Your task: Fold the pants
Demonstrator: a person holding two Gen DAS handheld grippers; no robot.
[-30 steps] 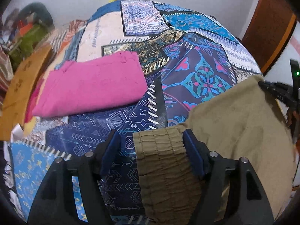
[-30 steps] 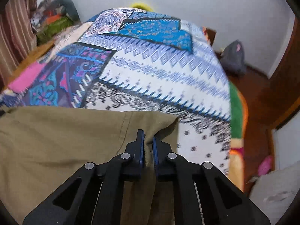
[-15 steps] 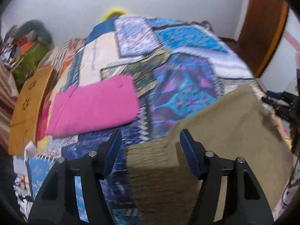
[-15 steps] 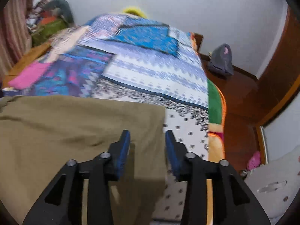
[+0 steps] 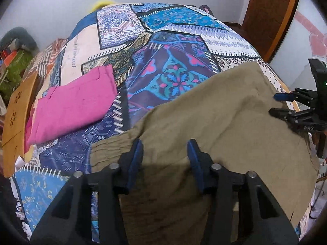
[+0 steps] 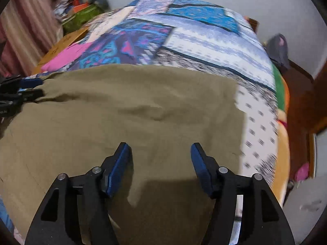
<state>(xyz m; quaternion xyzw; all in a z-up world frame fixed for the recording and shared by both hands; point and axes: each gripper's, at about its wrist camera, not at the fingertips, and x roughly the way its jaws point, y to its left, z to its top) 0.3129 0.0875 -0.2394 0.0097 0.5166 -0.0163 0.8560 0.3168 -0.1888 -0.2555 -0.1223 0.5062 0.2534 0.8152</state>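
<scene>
Olive-khaki pants (image 5: 214, 126) lie spread flat across the near end of a bed, on a patchwork bedspread (image 5: 167, 47) of blue, purple and white panels. The gathered waistband sits at the left, under and beside the left hand-held gripper (image 5: 165, 147).

Left hand-held gripper: jaws partly apart and just been closing; the pants lie beneath the gap, pads not pressing on the cloth. Right hand-held gripper (image 6: 161, 149): jaws well apart and just been opening, hovering over the pants near their right edge, holding nothing. Each gripper shows at the edge of the other's view.

Around: a folded pink garment (image 5: 73, 104) lies on the bedspread beyond the waistband, apart from the pants. A wooden board (image 5: 18, 110) borders the bed's left side, with a heap of mixed clothes (image 5: 14, 61) in the corner behind it. A grey bag (image 6: 278, 49) sits on the floor against the wall at right. A wooden door (image 5: 269, 12) stands at far right. Nothing lies on top of the pants.
</scene>
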